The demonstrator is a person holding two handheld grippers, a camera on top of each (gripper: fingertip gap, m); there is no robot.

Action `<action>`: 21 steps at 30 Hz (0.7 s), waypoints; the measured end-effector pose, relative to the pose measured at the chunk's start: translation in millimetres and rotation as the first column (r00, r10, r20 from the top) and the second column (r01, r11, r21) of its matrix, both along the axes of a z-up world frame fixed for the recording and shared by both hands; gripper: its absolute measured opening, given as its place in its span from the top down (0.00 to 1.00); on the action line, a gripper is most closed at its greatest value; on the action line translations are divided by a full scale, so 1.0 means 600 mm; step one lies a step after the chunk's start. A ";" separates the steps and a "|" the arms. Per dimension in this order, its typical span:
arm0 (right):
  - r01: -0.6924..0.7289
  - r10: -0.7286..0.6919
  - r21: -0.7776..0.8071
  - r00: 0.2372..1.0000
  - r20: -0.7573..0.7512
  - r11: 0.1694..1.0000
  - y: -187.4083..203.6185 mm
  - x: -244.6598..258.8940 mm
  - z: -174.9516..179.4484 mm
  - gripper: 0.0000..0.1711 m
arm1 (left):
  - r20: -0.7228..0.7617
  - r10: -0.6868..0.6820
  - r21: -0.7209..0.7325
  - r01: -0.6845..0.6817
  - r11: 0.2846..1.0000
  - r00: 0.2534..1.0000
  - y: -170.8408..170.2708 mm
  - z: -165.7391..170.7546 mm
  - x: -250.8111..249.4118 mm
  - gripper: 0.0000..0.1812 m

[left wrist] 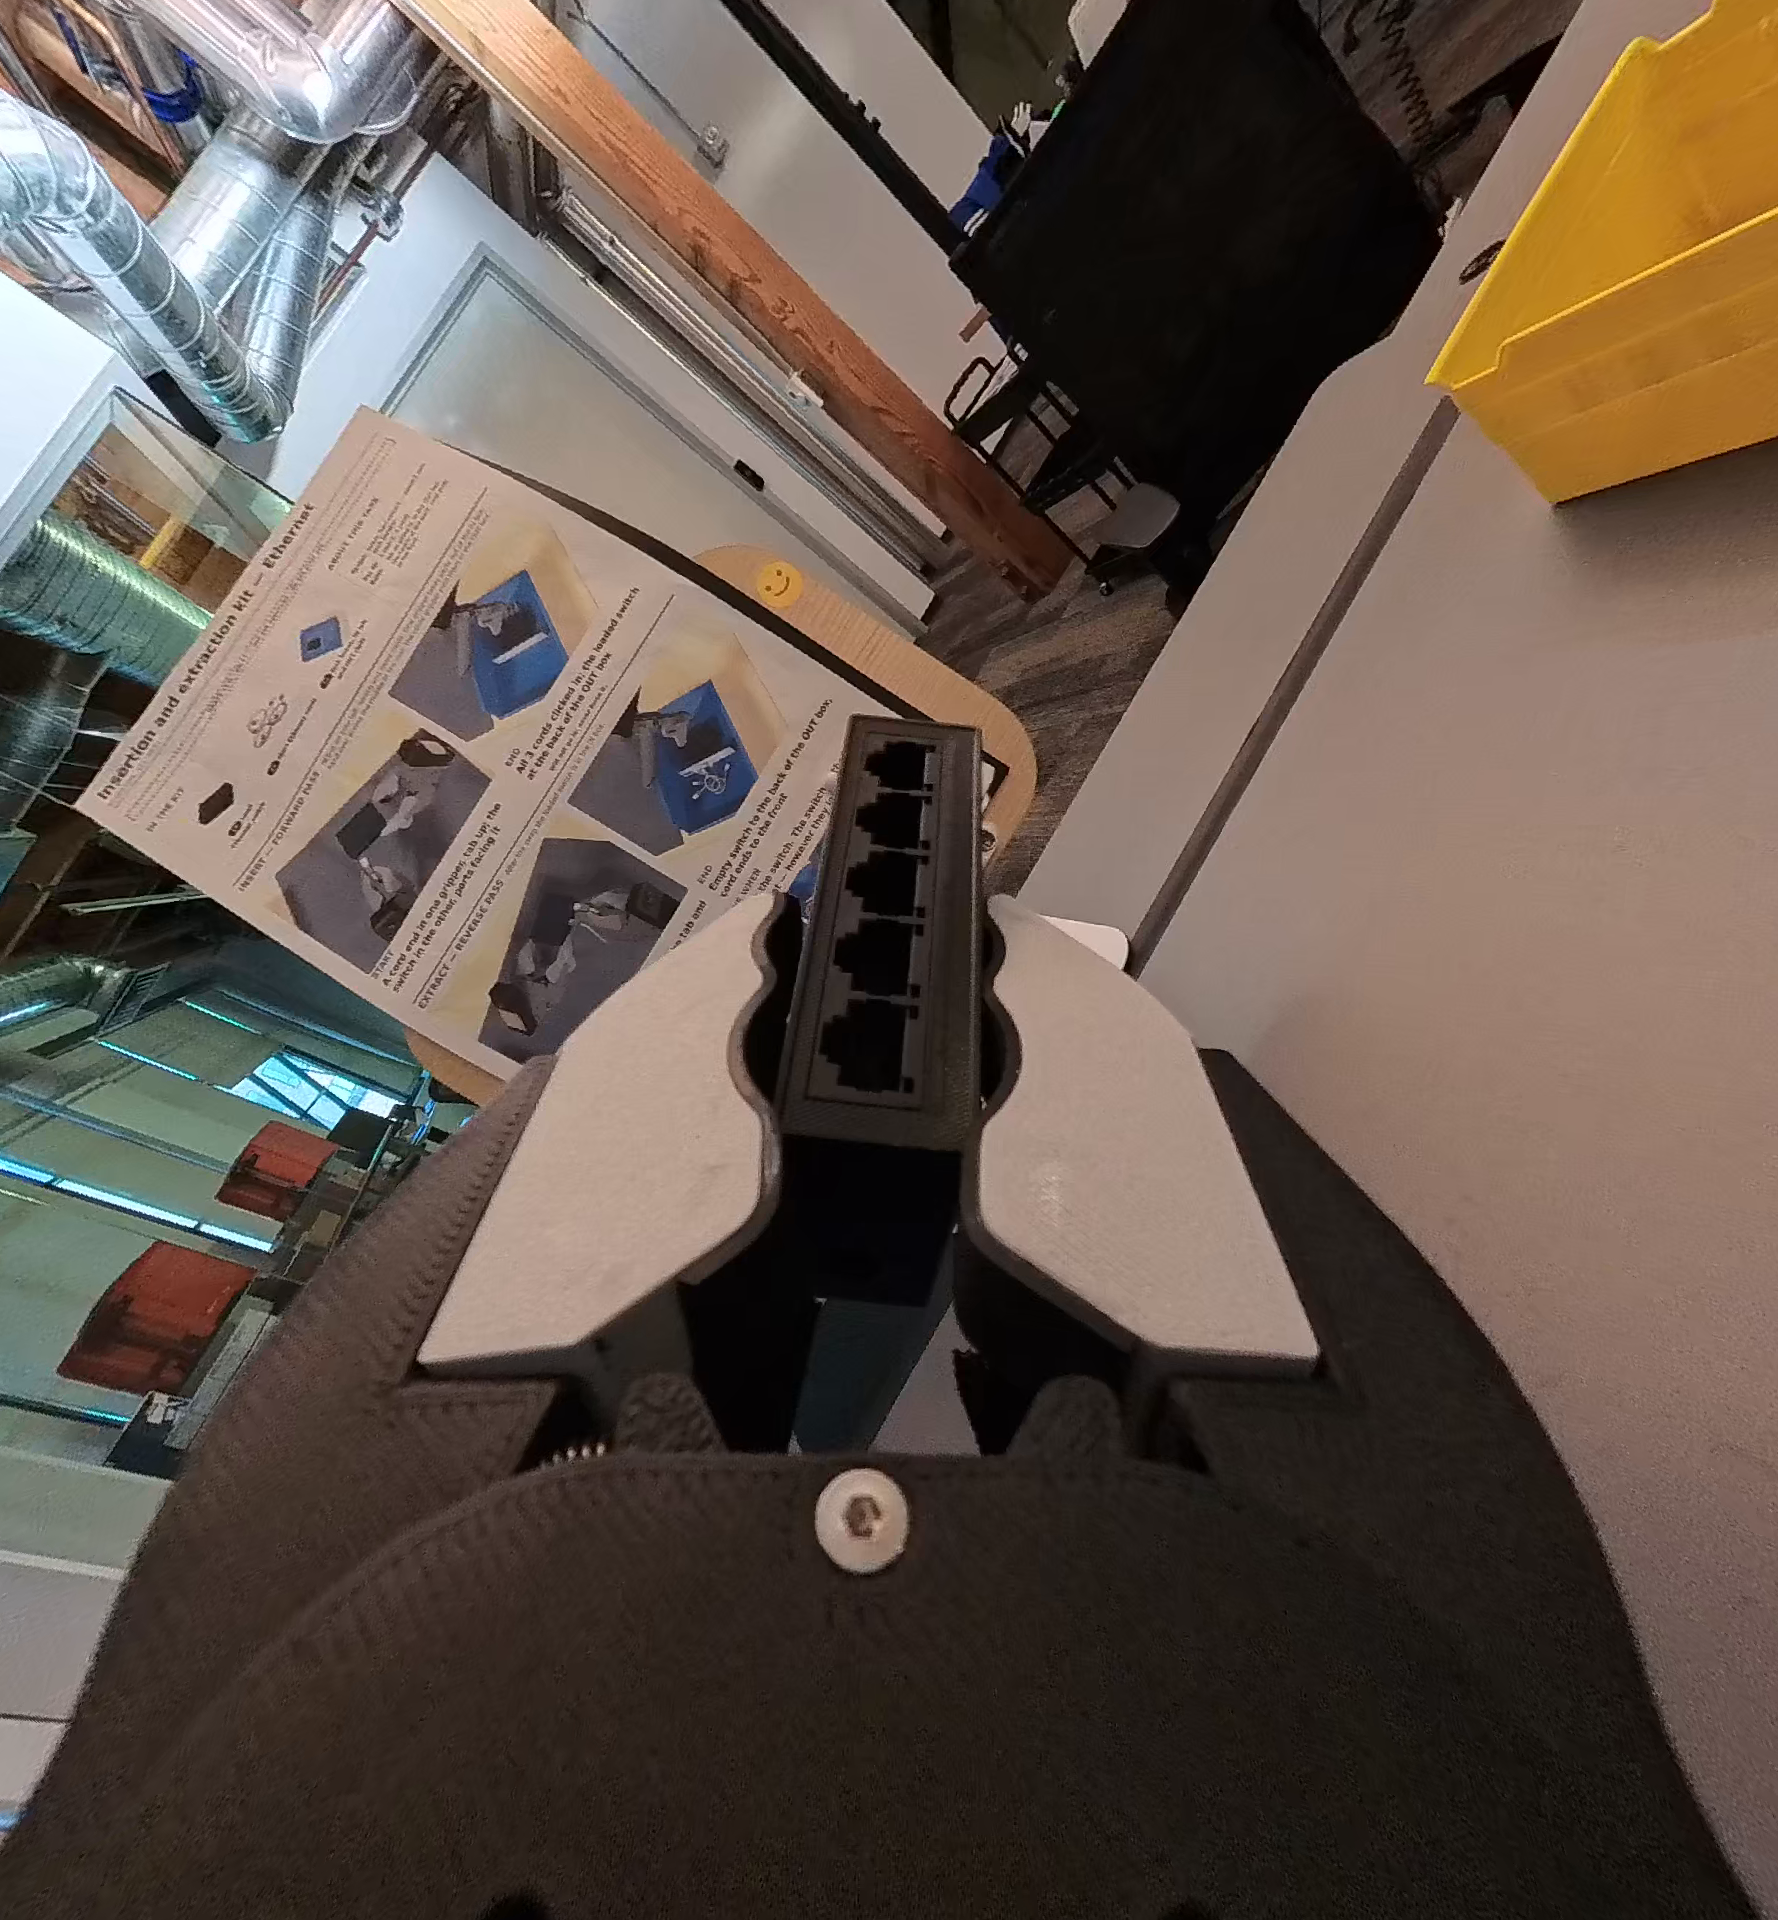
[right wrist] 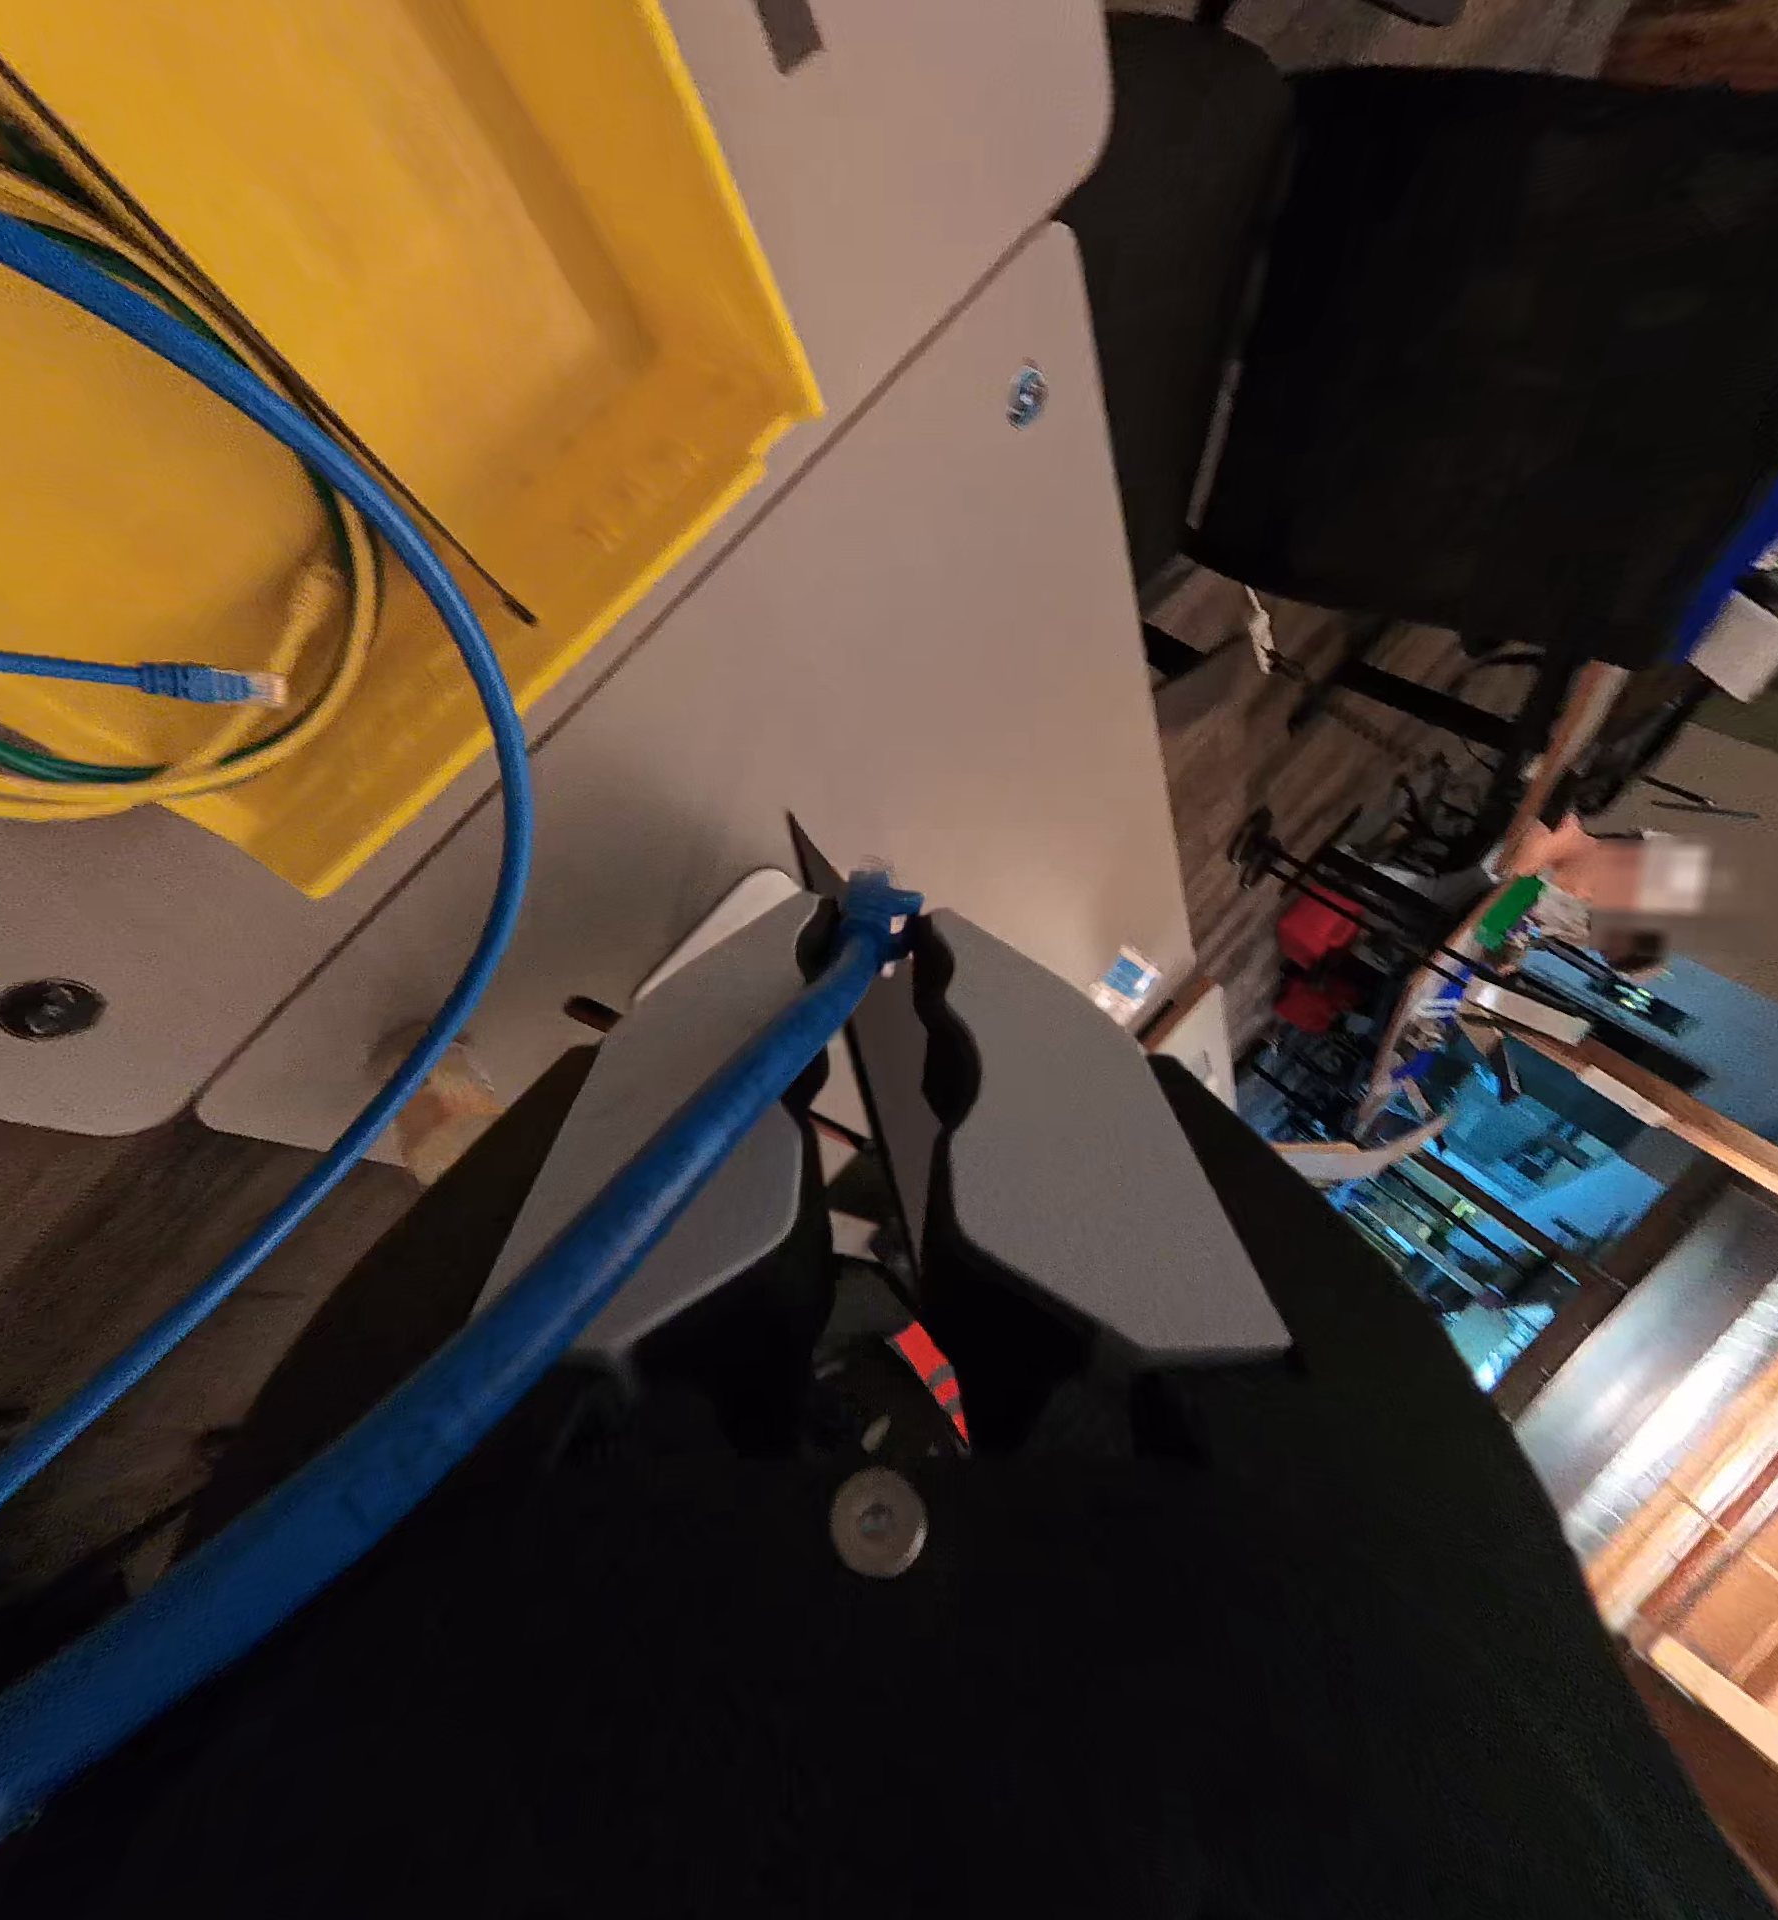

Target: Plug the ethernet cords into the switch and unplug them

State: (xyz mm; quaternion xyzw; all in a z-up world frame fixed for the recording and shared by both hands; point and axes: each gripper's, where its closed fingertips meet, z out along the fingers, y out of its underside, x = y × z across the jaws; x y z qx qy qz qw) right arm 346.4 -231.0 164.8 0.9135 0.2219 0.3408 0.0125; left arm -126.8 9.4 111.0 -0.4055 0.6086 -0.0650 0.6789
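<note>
Left wrist view: left hand-held gripper [left wrist: 885,914] clamped on a black rectangular plastic switch [left wrist: 890,925], grey fingers [left wrist: 656,1122] pressing its two long sides. Switch raised above the pale grey worktop [left wrist: 1487,1039], row of five ports facing the camera, all vacant. Behind it, a printed instruction sheet with photos [left wrist: 428,727] propped upright. At upper right, a yellow plastic bin [left wrist: 1643,343] standing on the worktop.

Right wrist view, somewhat blurred: right hand-held gripper [right wrist: 869,920] pinched narrow on the plug end of a blue ethernet cord [right wrist: 511,675], the blue boot poking out at the fingertips. Cord running back over the left finger, then looping out into the yellow plastic bin, where its other plug [right wrist: 230,684] lies beside coiled yellow [right wrist: 365,582] and green cords [right wrist: 33,767]. No switch showing in this view.
</note>
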 end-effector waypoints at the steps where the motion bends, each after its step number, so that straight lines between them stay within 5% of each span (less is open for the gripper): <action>1: 0.002 -0.002 -0.002 1.000 -0.023 1.000 0.000 -0.001 -0.025 0.91 | 0.002 -0.001 -0.002 0.001 1.000 1.000 0.000 0.001 -0.001 0.83; 11: 0.083 -0.083 -0.016 0.933 -0.350 0.996 -0.028 -0.039 -0.286 0.91 | 0.011 -0.016 -0.009 0.016 1.000 1.000 -0.007 0.005 0.000 0.83; 21: 0.149 -0.182 -0.125 0.932 -0.313 0.981 -0.048 -0.049 -0.421 0.91 | -0.001 -0.026 -0.003 0.026 1.000 1.000 -0.014 0.001 0.005 0.83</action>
